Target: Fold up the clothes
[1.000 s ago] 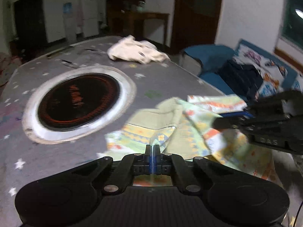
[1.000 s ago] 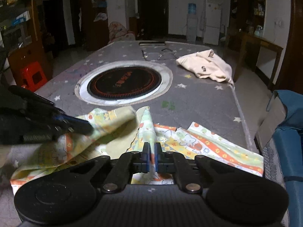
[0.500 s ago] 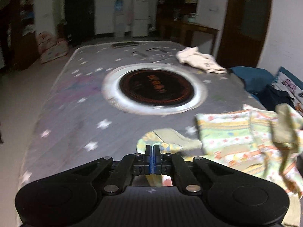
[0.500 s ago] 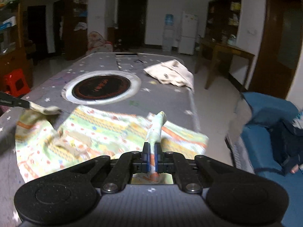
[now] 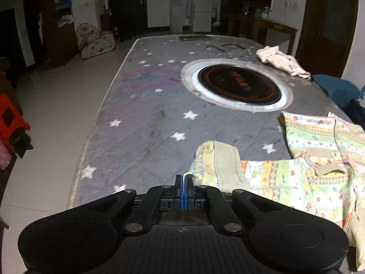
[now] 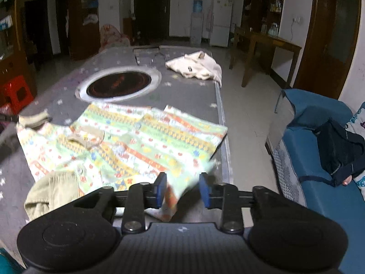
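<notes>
A child's garment (image 6: 136,141) with yellow, green and orange stripes and olive cuffs lies spread over the near end of the grey star-patterned table (image 5: 148,118). My left gripper (image 5: 183,187) is shut, pinching the edge of the garment's sleeve cuff (image 5: 219,159) close above the table. In the left wrist view the rest of the garment (image 5: 296,178) stretches off to the right. My right gripper (image 6: 182,189) is open at the table's right edge. A blurred corner of the cloth hangs loose between its blue pads (image 6: 162,189).
A round dark cooktop with a silver ring (image 5: 237,86) is set in the table's middle. A cream garment (image 6: 196,66) lies crumpled at the far right. A blue sofa (image 6: 314,137) with a black bag (image 6: 340,150) stands to the right, and a red stool (image 5: 9,118) to the left.
The two grippers drew apart and pulled the bunched garment out flat. My right gripper went from shut on the cloth to open, and the corner has dropped free.
</notes>
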